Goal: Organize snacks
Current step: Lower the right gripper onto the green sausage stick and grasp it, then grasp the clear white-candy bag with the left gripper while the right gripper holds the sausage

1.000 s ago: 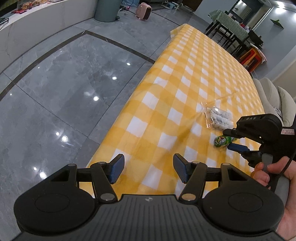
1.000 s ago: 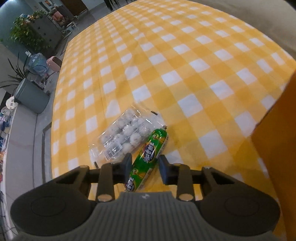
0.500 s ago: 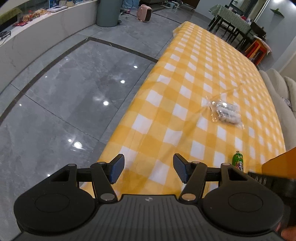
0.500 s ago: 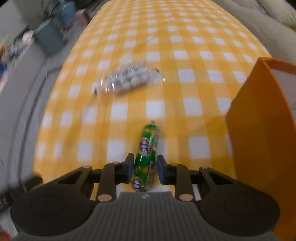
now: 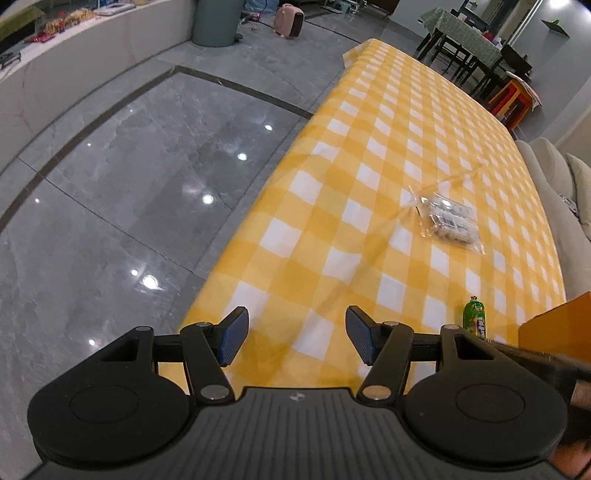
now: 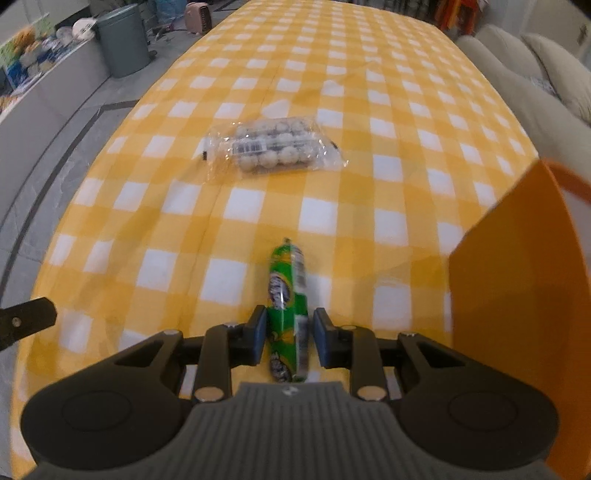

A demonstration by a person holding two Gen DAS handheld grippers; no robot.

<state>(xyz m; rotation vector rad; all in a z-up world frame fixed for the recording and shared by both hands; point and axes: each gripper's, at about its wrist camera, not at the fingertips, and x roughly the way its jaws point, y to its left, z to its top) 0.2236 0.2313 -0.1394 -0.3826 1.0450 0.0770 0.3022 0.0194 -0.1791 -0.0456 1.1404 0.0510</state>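
Note:
My right gripper (image 6: 289,332) is shut on a green sausage stick (image 6: 286,295) and holds it a little above the yellow checked tablecloth (image 6: 369,92). The stick points away from me, and its far tip also shows in the left wrist view (image 5: 474,319). A clear bag of white round snacks (image 6: 273,147) lies farther out on the cloth, apart from the stick. An orange box (image 6: 517,277) stands close by on the right of the gripper. My left gripper (image 5: 295,339) hangs open over the near left corner of the table with nothing between its fingers.
The table's left edge drops to a glossy grey tiled floor (image 5: 129,184). A beige sofa (image 6: 535,74) runs along the right side. A grey bin (image 6: 122,40) and a pink heater (image 6: 197,16) stand beyond the far end.
The right gripper has lifted the green stick away from the clear bag, carried it nearer to the orange box and rolled. The left gripper has stayed where it was.

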